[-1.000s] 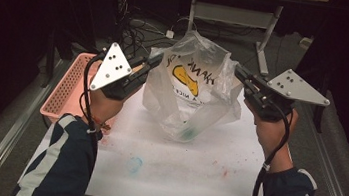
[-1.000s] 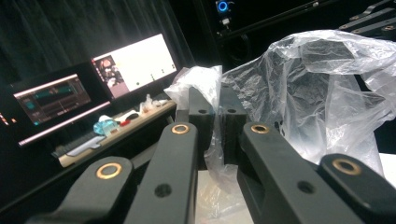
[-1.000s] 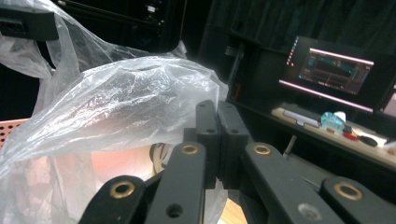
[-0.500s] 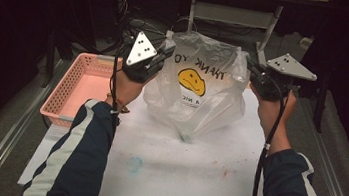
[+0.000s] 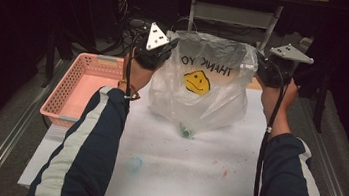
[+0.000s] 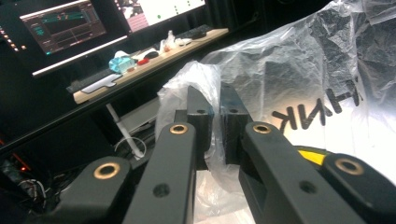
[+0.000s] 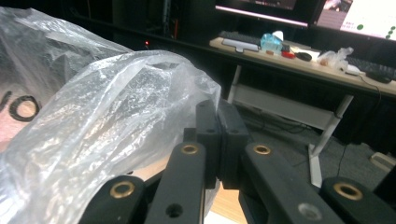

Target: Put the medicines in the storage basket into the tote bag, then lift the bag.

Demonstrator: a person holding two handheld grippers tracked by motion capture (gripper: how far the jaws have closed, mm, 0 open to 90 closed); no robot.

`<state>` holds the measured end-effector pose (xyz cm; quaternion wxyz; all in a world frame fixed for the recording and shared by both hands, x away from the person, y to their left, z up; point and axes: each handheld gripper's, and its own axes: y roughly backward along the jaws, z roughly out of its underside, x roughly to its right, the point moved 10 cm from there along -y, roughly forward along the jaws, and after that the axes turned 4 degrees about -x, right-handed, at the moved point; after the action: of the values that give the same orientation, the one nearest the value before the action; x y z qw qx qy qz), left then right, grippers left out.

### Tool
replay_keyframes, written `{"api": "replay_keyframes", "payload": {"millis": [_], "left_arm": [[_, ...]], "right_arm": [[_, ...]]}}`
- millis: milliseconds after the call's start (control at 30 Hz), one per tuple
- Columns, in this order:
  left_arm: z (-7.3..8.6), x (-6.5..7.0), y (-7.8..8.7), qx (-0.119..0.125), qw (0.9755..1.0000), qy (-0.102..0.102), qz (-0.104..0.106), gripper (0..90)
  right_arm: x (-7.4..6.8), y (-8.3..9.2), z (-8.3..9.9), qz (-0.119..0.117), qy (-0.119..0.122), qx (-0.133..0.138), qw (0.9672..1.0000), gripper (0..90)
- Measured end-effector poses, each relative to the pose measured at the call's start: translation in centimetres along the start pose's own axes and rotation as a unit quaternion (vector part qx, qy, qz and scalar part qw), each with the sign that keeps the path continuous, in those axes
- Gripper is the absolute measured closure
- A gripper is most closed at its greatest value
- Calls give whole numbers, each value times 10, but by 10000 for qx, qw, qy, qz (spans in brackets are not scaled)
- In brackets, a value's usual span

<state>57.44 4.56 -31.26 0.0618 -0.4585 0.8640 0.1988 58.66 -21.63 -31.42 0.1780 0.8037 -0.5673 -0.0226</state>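
Currently, high view: both grippers pinch the top corners of a clear plastic bag (image 5: 204, 89), holding it up over the white table (image 5: 192, 181) with its bottom sagging to the surface. Left gripper (image 5: 164, 51) sits at the bag's 10 o'clock, right gripper (image 5: 260, 68) at its 2 o'clock; pulling the corners apart likely keeps the mouth stretched and the load hanging. Bag carries a yellow smiley and mirrored "THANK YOU" print. One small greenish item (image 5: 187, 131) rests at the bag's 6 o'clock, inside at the lowest point; what it is cannot be told. Pink basket (image 5: 70, 90) at 9 o'clock of the bag looks empty on its visible floor.

Left gripper view: jaws are pressed together on a bunched fold of the bag (image 6: 299, 79) film, crinkled film rising past the pads toward 12 o'clock.

Right gripper view: jaws closed tight, the bag (image 7: 93, 130) billowing at 9–10 o'clock, its edge running into the pads.
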Motion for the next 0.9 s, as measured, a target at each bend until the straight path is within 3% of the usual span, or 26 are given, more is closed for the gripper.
{"api": "replay_keyframes", "payload": {"millis": [333, 700, 900], "left_arm": [[8, -13, -15, -236, 9995, -22, -186, 844], [-18, -52, -7, -126, 9971, -27, -756, 844], [-21, -60, -2, -119, 9954, -19, -948, 843]], "right_arm": [[4, -20, 7, 90, 20, -152, 9998, 899], [11, -25, -16, 189, 35, -40, 9998, 899], [12, -23, -26, 268, 110, 33, 9996, 898]]}}
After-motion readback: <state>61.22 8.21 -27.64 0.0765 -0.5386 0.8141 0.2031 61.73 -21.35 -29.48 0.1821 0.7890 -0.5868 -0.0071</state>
